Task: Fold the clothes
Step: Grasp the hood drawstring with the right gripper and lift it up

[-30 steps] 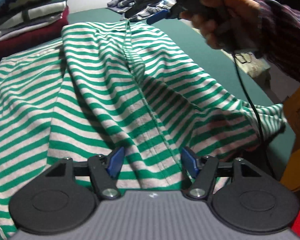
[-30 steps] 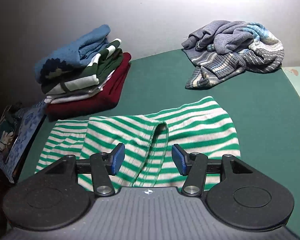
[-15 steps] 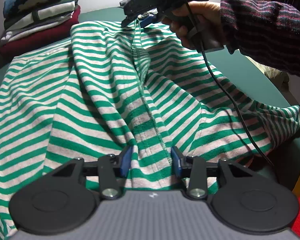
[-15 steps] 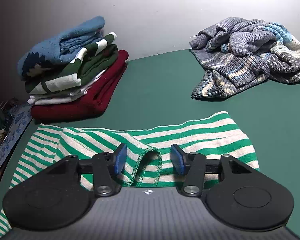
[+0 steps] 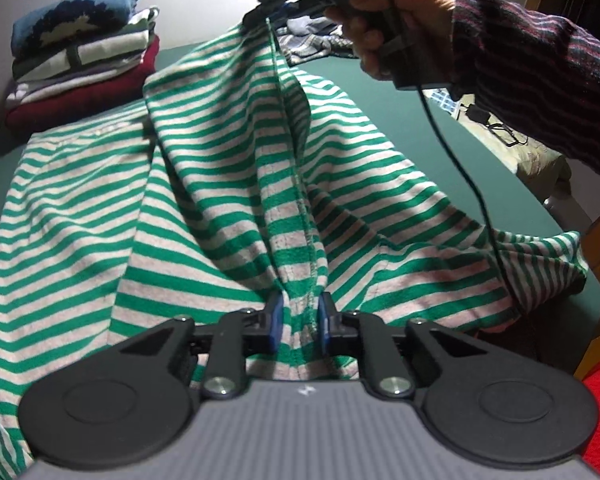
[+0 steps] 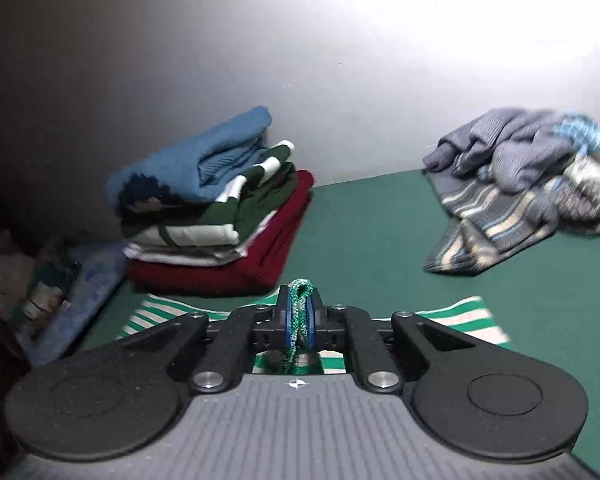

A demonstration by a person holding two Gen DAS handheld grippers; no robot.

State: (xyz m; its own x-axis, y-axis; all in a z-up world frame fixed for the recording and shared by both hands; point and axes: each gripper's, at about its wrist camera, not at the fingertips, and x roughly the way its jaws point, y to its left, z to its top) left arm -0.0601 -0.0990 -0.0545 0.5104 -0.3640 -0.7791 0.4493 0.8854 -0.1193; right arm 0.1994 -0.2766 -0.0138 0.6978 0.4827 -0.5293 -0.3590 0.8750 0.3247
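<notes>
Both jaw pairs closing on the hemmed seam of the green-and-grey striped knit garment [image 5: 228, 184], left gripper [image 5: 299, 322] near end, right gripper [image 6: 299, 316] far end raised off the green tabletop [image 6: 372, 232]; thin bite, apparently—slip risk if tensioned.

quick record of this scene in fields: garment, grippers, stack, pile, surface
garment: green striped shirt, hem ridge pinched at both ends
left gripper: jaws closing on near hem
right gripper: jaws closing on far hem, lifted off table
stack: folded clothes, far left by wall
pile: unfolded grey-blue knitwear, far right
surface: green table
</notes>
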